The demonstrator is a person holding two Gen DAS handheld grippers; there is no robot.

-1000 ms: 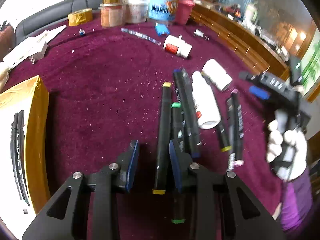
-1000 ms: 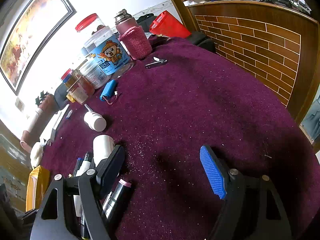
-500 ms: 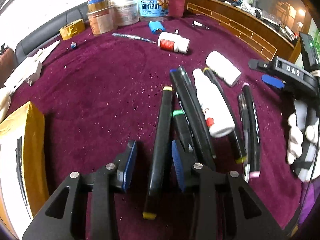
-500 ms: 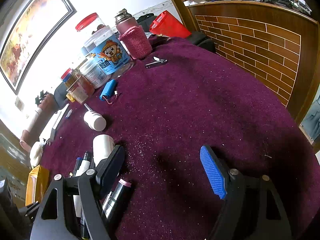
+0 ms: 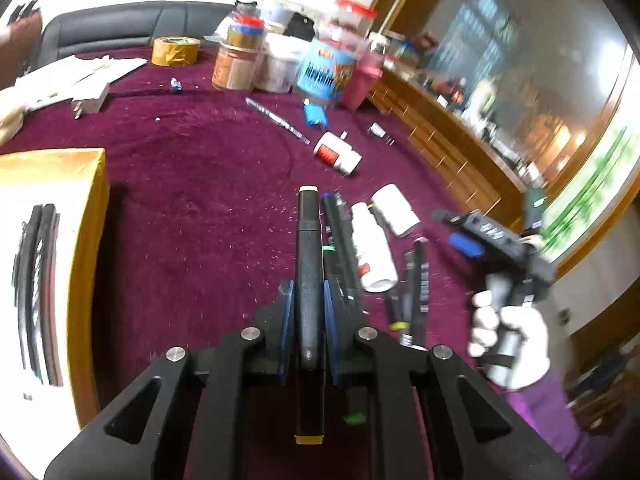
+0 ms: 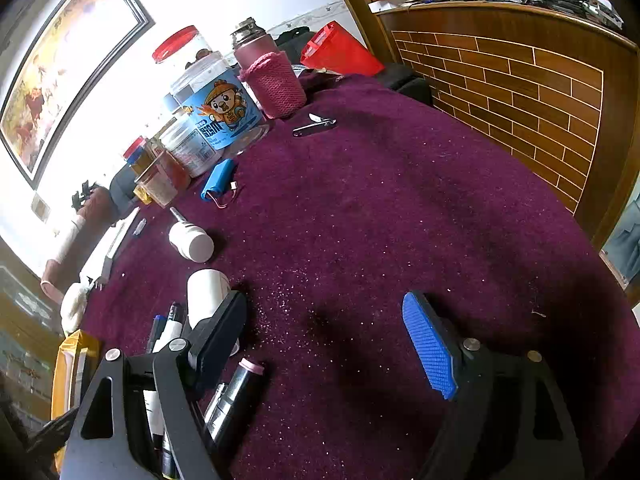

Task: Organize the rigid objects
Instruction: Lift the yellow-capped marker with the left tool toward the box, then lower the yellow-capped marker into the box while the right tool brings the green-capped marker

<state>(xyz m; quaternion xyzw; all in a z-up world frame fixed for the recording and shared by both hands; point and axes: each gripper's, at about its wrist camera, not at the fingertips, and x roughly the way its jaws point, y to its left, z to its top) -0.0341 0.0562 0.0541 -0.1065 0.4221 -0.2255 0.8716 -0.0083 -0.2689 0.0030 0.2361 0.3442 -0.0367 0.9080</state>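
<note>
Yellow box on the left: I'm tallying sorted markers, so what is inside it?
In the left wrist view, the yellow box holds two black markers lying side by side on its white interior. The frame edge cuts off the rest.

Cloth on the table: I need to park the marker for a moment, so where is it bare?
Bare cloth lies between the yellow box and the marker pile. More lies under the right claw. Jars crowd the back.

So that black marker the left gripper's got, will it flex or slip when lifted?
The black marker looks like a stiff plastic barrel, so flexing seems unlikely. The left gripper grips it near mid-length, so it probably stays level. Its smooth surface might slip slightly.
</note>
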